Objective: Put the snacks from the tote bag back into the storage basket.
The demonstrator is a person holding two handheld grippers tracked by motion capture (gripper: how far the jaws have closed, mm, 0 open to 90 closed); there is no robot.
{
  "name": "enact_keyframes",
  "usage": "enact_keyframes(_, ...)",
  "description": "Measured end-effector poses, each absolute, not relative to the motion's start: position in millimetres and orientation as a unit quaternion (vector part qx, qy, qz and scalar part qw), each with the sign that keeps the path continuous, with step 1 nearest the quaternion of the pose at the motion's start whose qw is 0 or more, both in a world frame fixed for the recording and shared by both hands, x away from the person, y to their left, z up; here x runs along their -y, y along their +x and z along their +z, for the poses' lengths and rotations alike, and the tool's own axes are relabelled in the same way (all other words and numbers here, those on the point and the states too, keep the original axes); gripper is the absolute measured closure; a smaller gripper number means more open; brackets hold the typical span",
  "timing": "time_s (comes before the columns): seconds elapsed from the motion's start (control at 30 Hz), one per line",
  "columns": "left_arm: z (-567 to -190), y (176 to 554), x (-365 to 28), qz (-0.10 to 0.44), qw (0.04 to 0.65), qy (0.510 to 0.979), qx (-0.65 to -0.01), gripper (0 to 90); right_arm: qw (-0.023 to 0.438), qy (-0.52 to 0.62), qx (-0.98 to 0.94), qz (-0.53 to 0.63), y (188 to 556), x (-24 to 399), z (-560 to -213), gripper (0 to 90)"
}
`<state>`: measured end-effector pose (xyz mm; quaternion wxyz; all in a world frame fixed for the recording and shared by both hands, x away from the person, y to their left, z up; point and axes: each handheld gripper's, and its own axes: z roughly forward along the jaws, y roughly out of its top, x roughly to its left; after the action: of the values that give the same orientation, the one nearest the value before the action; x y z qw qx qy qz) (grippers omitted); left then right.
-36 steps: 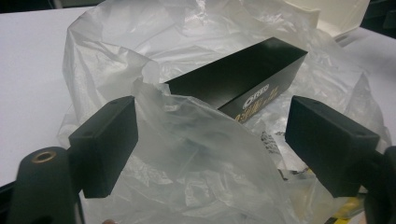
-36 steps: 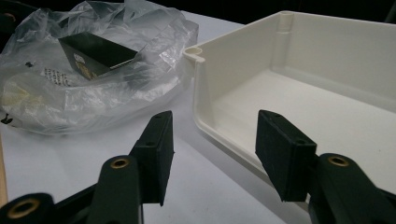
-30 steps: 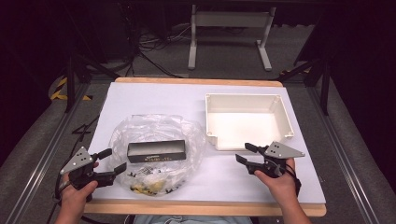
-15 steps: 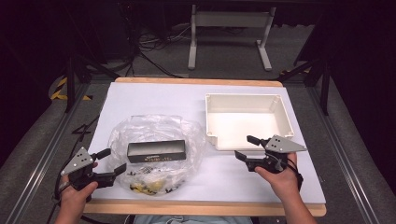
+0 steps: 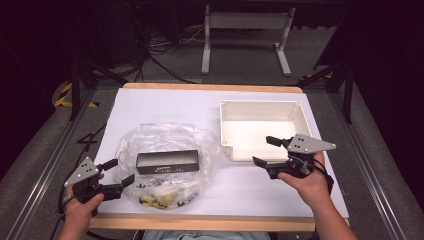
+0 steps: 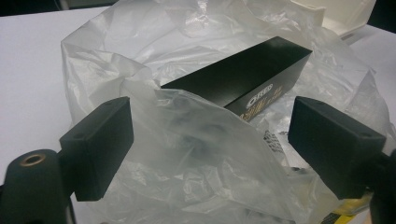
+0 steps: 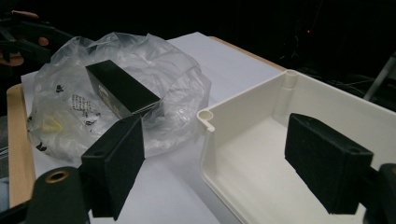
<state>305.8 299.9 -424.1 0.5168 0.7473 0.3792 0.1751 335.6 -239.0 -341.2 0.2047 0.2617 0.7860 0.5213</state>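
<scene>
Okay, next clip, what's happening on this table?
A person holds a two-jaw gripper in each hand over a white table. The left gripper, jaws open, sits at the edge of a crumpled clear plastic bag holding a long black box and small loose items. The right gripper, also open, hovers at the front corner of an empty cream plastic tray. Neither grips anything.

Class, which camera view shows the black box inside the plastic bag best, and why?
The left gripper view: the black box is close, large, and its label is readable. The high view shows it small, from above, inside the bag. The right gripper view shows it farther off, end-on.
</scene>
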Motion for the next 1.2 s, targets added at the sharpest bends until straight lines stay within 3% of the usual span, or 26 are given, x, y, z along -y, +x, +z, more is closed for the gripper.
enact_keyframes(0.53,-425.5,306.2,-297.9,0.176,0.515,0.749,-0.378,13.2,0.174,0.221,-0.820,0.499,351.4,227.0,-320.8,16.5)
enact_keyframes(1.2,-425.5,305.6,-300.1,0.177,0.514,0.749,-0.378,13.4,0.147,0.118,-0.850,0.492,385.5,162.1,-294.0,16.5)
